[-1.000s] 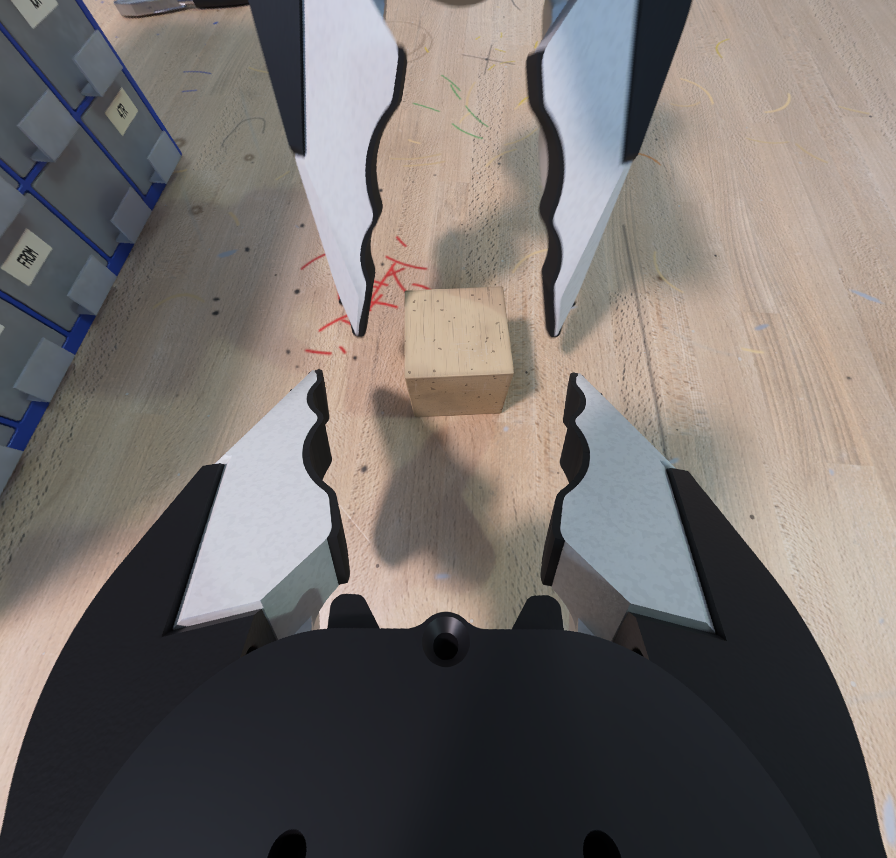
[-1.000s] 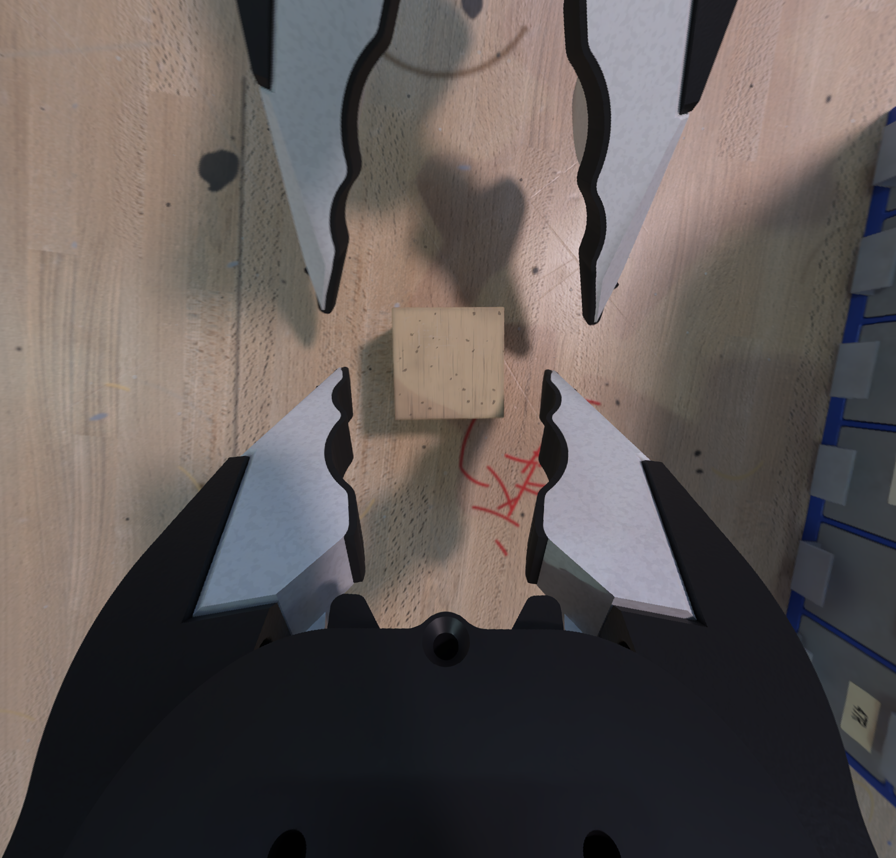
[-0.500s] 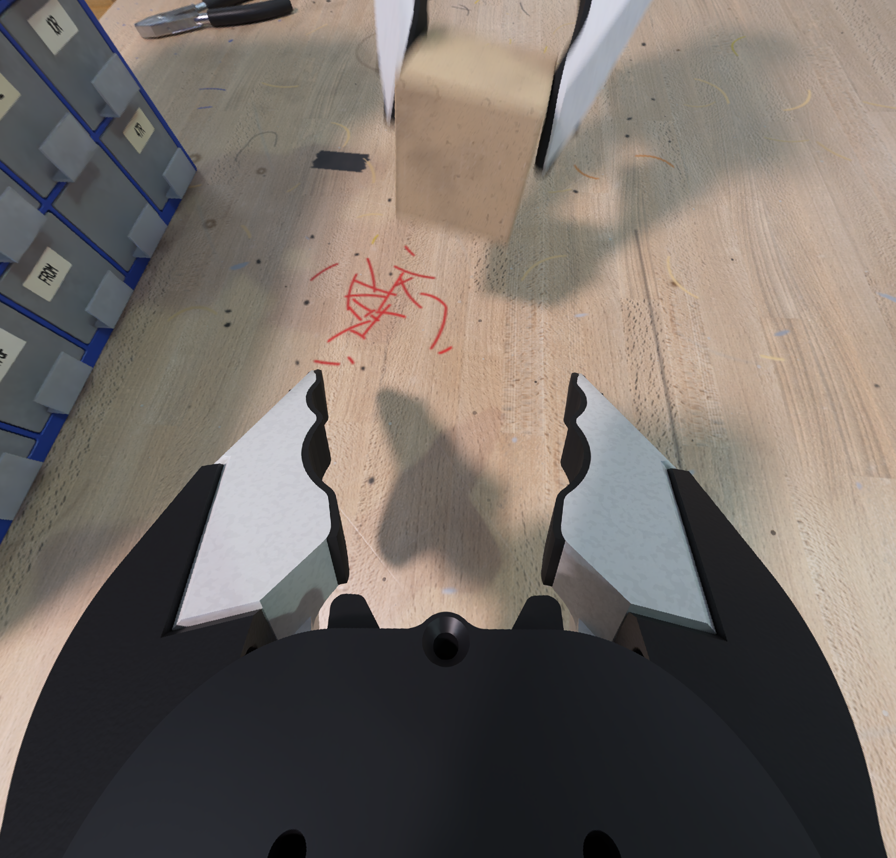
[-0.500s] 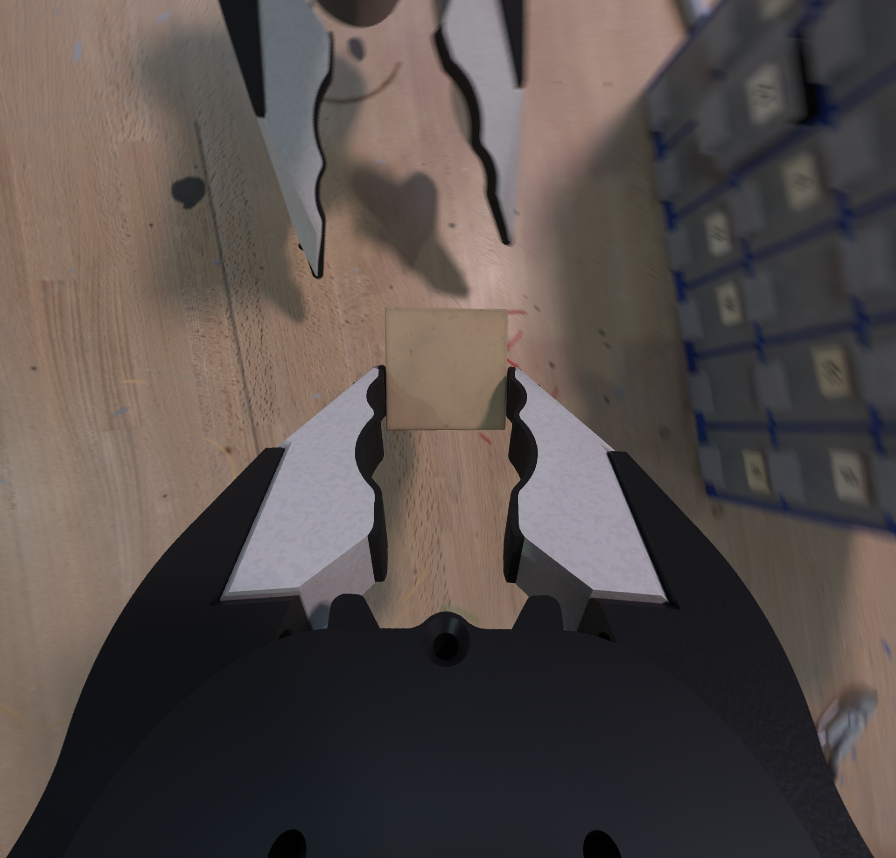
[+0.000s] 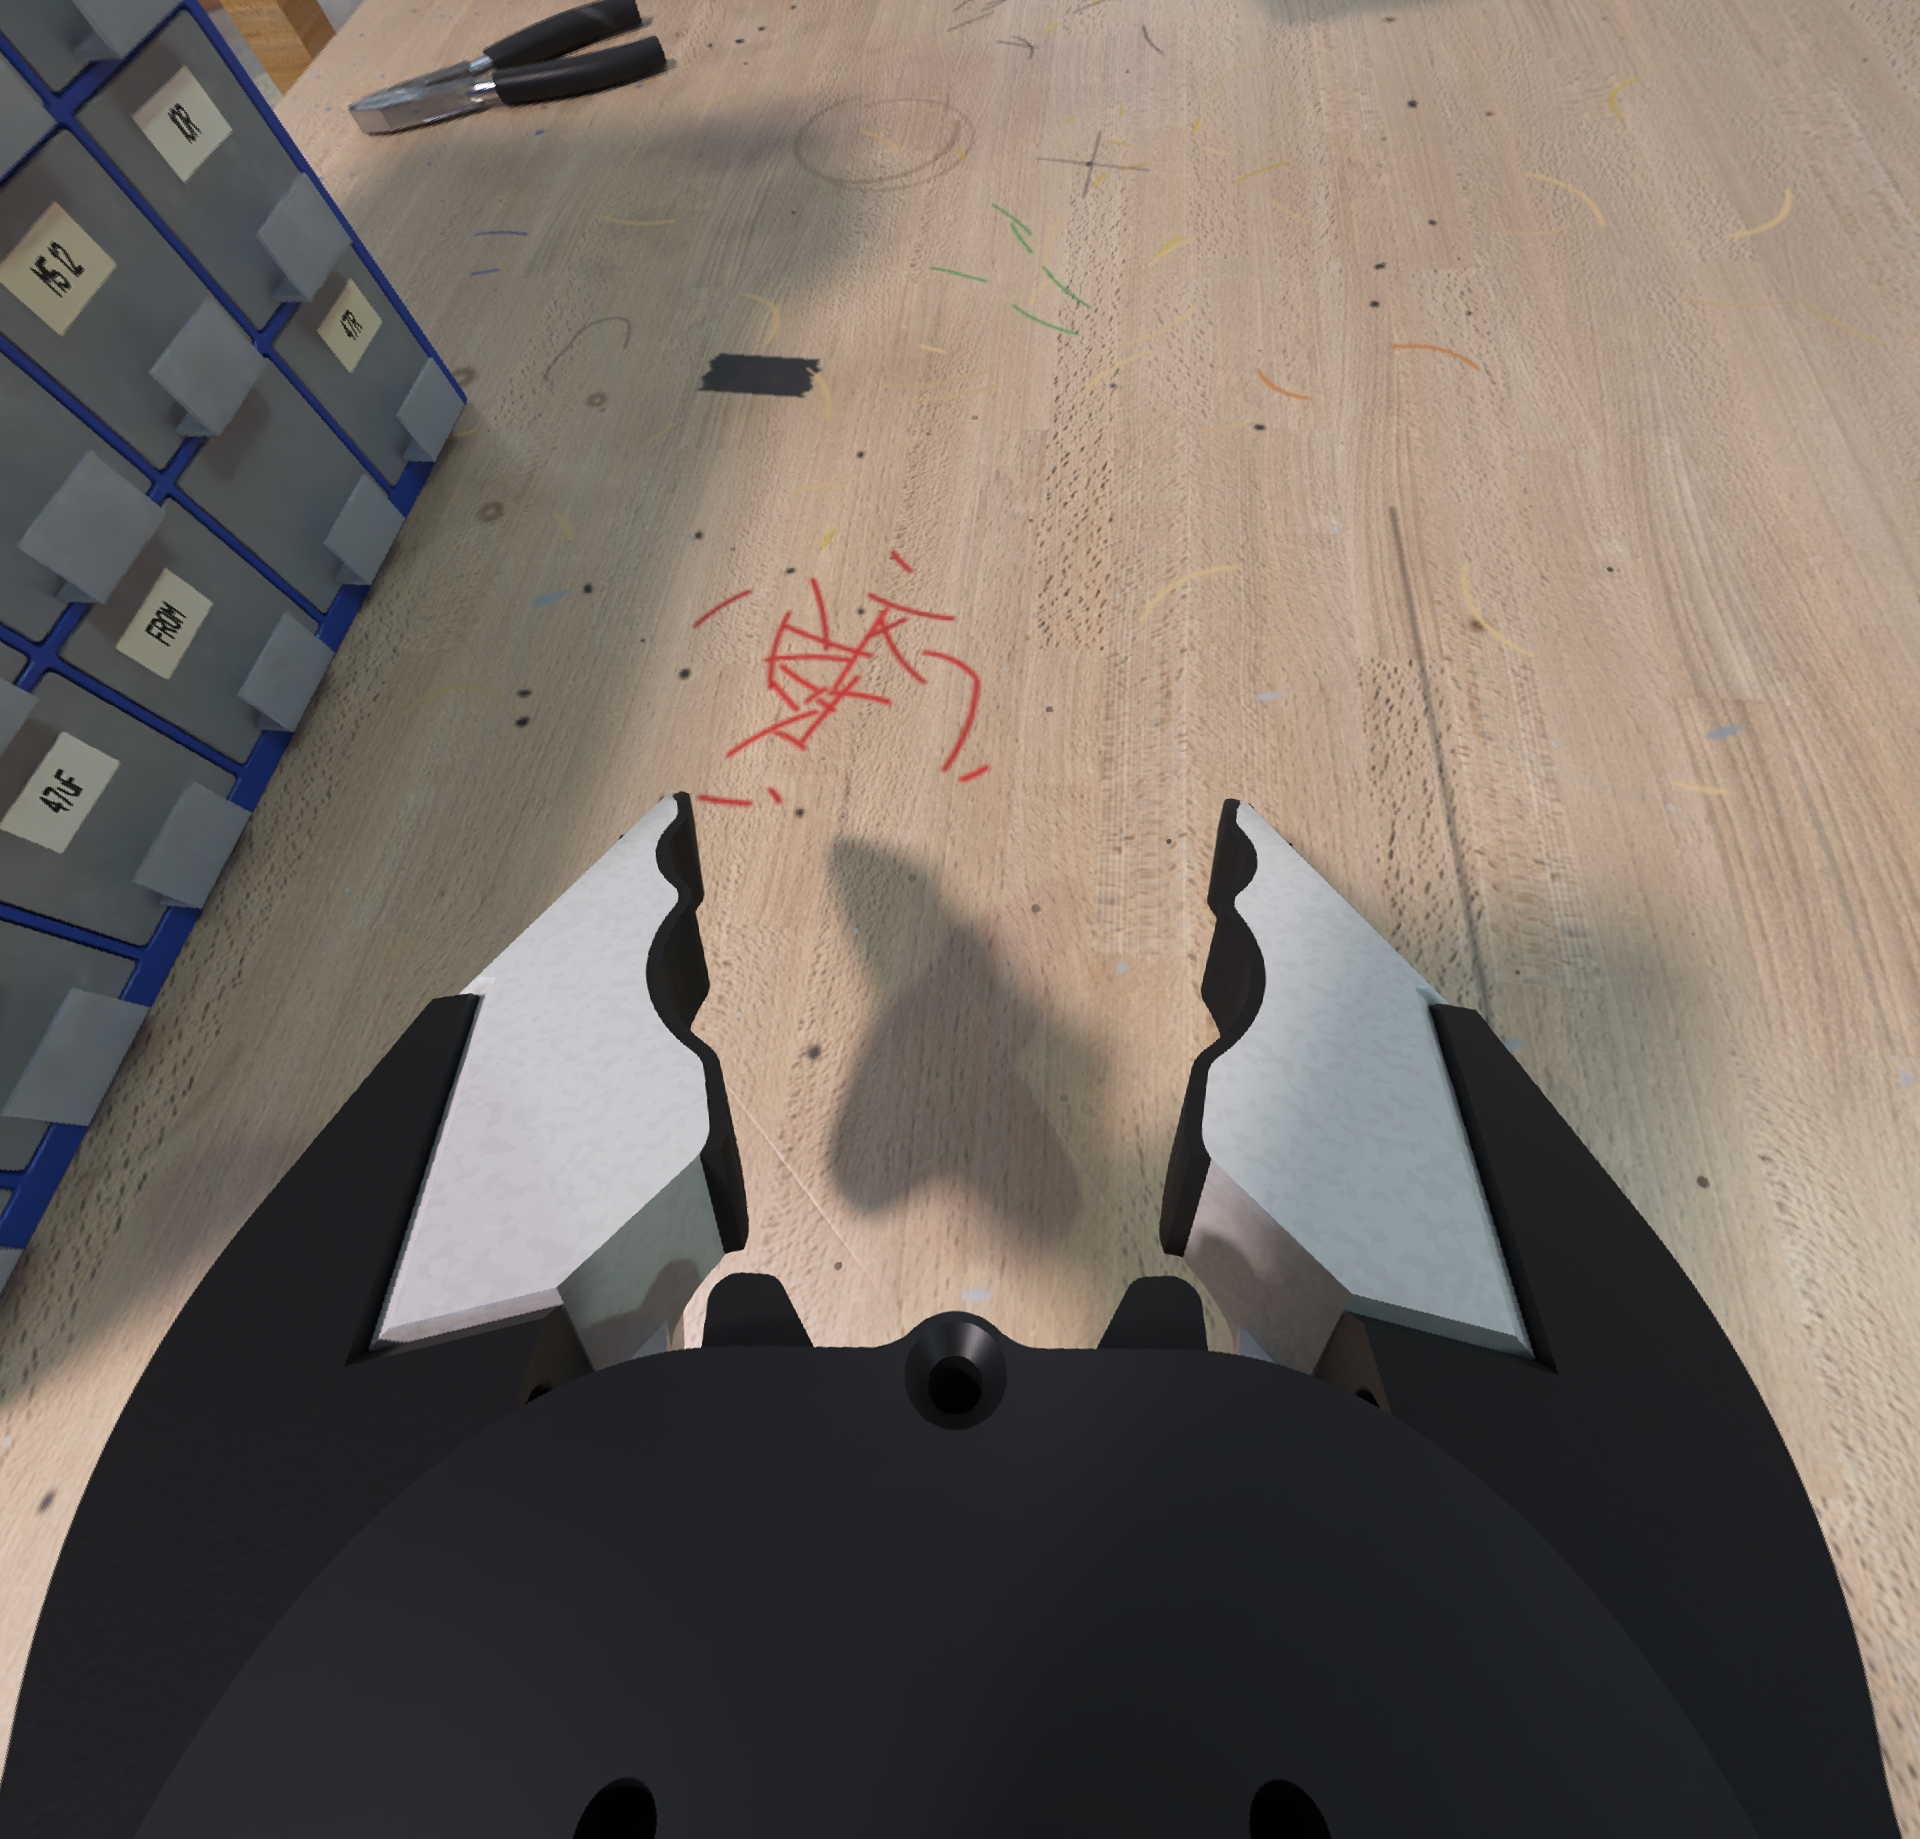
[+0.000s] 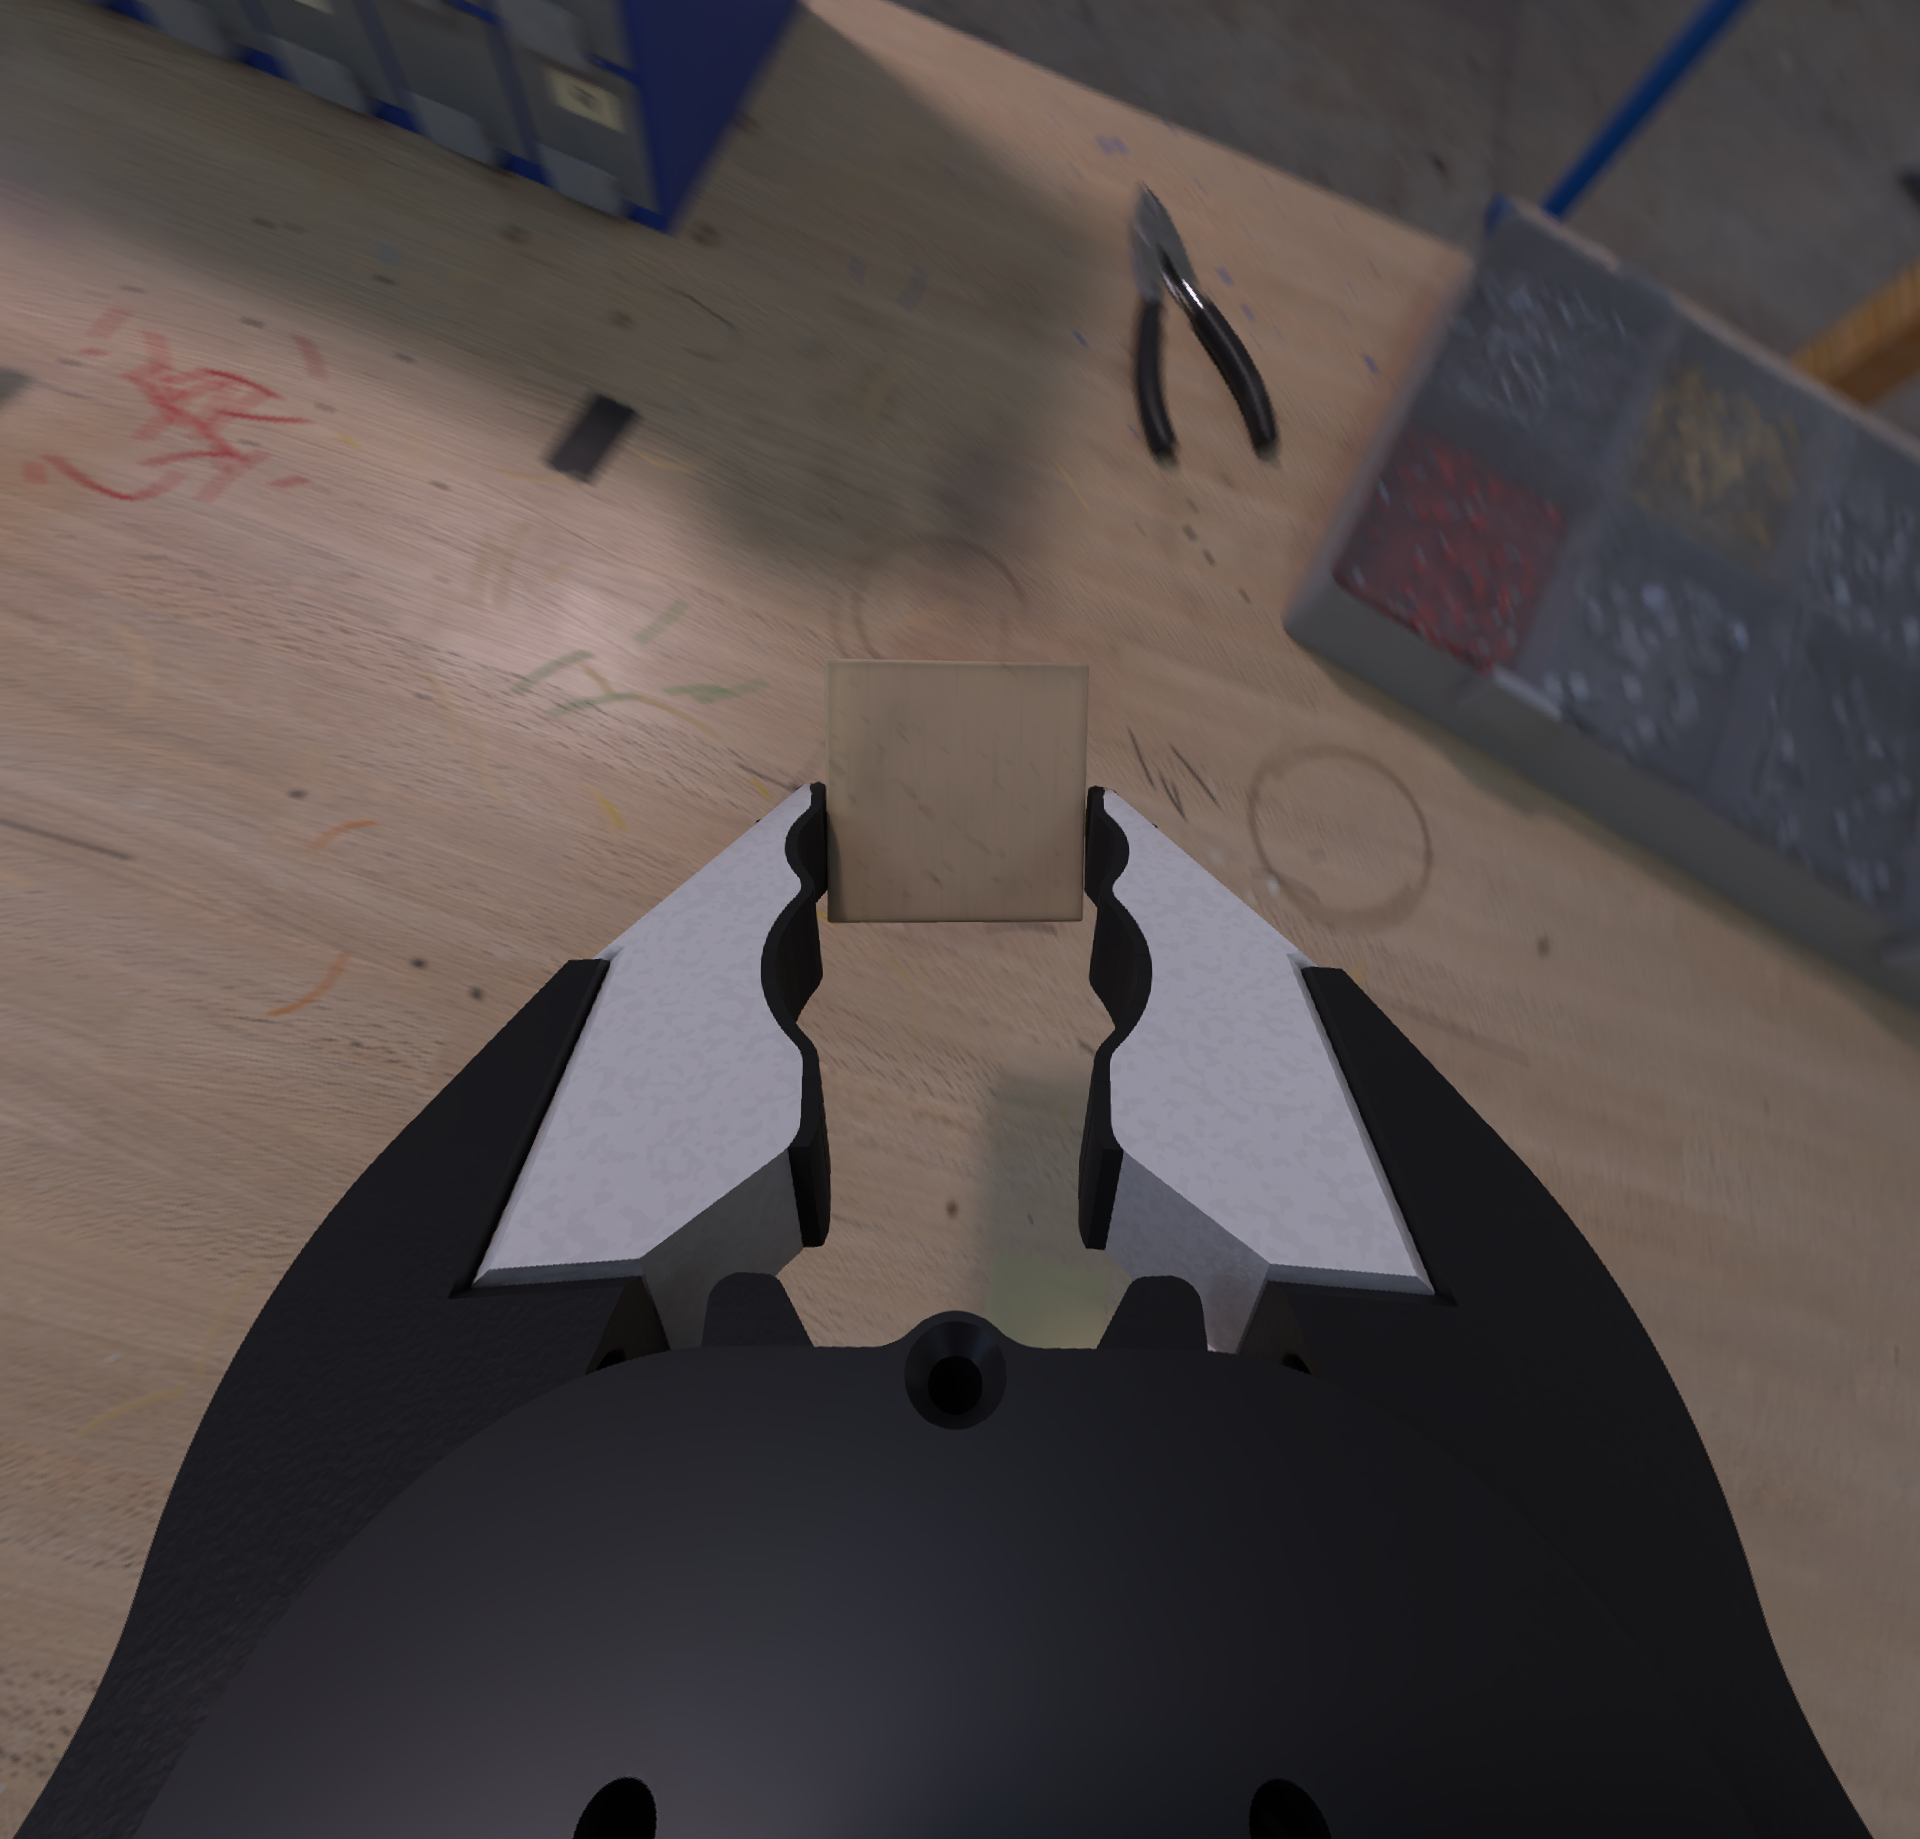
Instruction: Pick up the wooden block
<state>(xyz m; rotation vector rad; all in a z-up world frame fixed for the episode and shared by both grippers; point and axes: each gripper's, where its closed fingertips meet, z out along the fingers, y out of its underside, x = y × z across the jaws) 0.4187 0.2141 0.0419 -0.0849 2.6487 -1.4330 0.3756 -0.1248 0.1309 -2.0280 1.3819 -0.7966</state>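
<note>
Right hand-held gripper clamps unmarked wooden block.

One wooden block, one pair of pliers, one parts tray and one drawer cabinet are sitting around the red scribble; two grippers are showing.

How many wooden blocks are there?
1. The wooden block is pinched between the tips of the right gripper, lifted above the workbench. The left gripper is open and holds nothing.
</note>
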